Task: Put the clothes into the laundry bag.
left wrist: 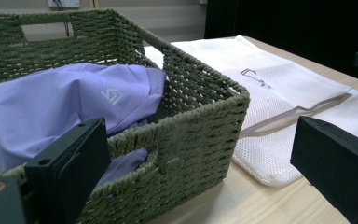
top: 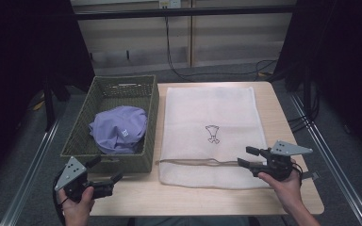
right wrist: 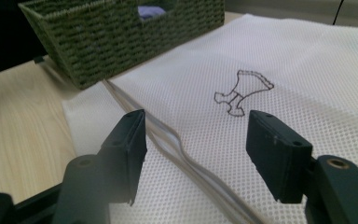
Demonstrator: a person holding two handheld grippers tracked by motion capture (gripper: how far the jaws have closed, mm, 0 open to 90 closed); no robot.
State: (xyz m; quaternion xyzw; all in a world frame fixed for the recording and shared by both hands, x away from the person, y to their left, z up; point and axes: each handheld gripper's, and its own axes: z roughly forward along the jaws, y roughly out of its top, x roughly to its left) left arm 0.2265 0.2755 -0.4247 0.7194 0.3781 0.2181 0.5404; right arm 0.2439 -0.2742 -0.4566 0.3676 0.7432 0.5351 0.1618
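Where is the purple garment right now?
In the high view, the purple garment lies bunched inside the green woven basket at table left, beside the white mesh bag.

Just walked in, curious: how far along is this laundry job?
Barely begun. The white mesh laundry bag lies flat, its zipper apparently closed. The open right gripper hovers by that zipper; the left gripper is open. The crumpled lilac garment sits in the green woven basket.
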